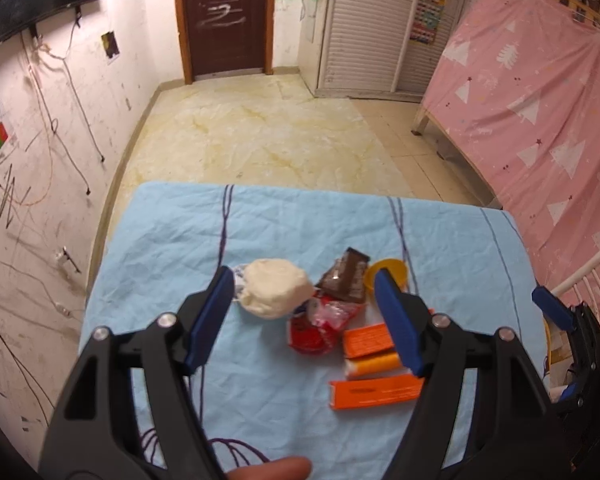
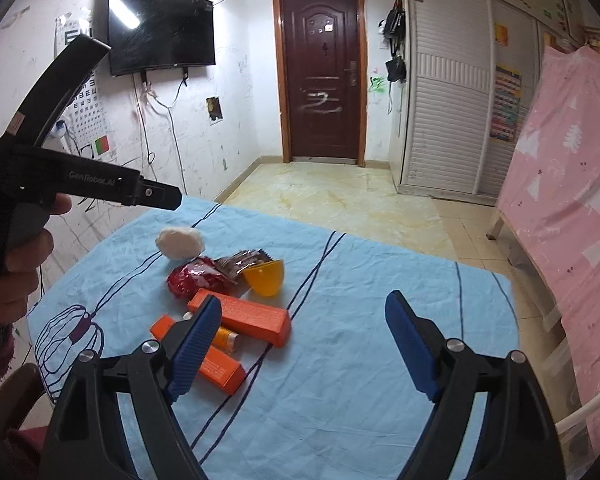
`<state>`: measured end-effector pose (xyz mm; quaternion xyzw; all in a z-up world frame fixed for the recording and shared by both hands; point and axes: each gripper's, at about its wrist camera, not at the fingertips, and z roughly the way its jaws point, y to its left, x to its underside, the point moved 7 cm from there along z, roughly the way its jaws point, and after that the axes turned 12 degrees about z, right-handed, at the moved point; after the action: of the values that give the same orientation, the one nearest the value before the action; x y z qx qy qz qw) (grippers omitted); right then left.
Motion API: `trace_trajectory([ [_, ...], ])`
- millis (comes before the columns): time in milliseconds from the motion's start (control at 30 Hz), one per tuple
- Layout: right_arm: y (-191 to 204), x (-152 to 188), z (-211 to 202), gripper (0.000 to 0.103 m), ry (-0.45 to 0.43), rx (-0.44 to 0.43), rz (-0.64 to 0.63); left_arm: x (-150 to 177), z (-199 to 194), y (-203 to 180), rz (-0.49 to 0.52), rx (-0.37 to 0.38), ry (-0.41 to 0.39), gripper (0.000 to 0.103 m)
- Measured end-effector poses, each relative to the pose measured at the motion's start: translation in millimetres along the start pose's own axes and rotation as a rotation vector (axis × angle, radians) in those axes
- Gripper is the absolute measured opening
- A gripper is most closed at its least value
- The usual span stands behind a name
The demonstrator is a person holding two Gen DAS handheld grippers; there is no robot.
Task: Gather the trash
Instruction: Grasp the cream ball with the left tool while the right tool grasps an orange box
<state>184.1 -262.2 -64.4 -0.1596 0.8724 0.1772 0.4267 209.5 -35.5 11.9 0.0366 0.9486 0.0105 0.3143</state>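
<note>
Trash pile [image 1: 332, 320] on worktop [image 1: 160, 240]: you're hovering w/ both grippers' fingers [image 1: 212, 316] open, empty; crowded items risking a double grab.

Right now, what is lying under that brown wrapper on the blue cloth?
The brown wrapper rests partly on a crumpled red wrapper, beside a yellow cup. Under both lies the blue cloth. Whether anything else hides beneath the wrappers cannot be seen.
</note>
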Motion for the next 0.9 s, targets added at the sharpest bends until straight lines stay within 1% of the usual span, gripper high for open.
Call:
trace_trajectory([
  [167, 6.3, 7.2, 7.3, 0.077, 0.030, -0.049, -0.009, 7.4, 16.8, 10.5, -0.021, 0.002, 0.031, 0.069],
  [267, 19.0, 13.6, 17.5, 0.078, 0.060, -0.066, -0.038, 11.4, 28.3, 16.0, -0.040, 0.005, 0.055, 0.069],
  [400, 35.4, 25.5, 33.7, 0.078, 0.109, -0.071, -0.084, 15.8, 40.6, 19.7, -0.054, 0.016, 0.075, 0.069],
  [533, 43.4, 37.0, 46.9, 0.078, 0.155, -0.072, -0.113, 20.8, 51.7, 21.1, -0.062, 0.035, 0.095, 0.069],
  [633, 43.2, 42.0, 55.9, 0.078, 0.179, -0.061, -0.120, 24.8, 57.9, 22.8, -0.071, 0.048, 0.107, 0.069],
  [733, 42.3, 44.3, 58.4, 0.078, 0.193, -0.081, -0.109, 29.0, 62.6, 22.7, -0.074, 0.059, 0.116, 0.069],
  [867, 40.6, 46.9, 57.3, 0.078, 0.221, -0.119, -0.103, 31.9, 66.8, 20.0, -0.083, 0.090, 0.130, 0.054],
  [900, 42.5, 49.2, 55.2, 0.078, 0.232, -0.135, -0.114, 31.6, 67.5, 19.0, -0.084, 0.097, 0.131, 0.053],
])
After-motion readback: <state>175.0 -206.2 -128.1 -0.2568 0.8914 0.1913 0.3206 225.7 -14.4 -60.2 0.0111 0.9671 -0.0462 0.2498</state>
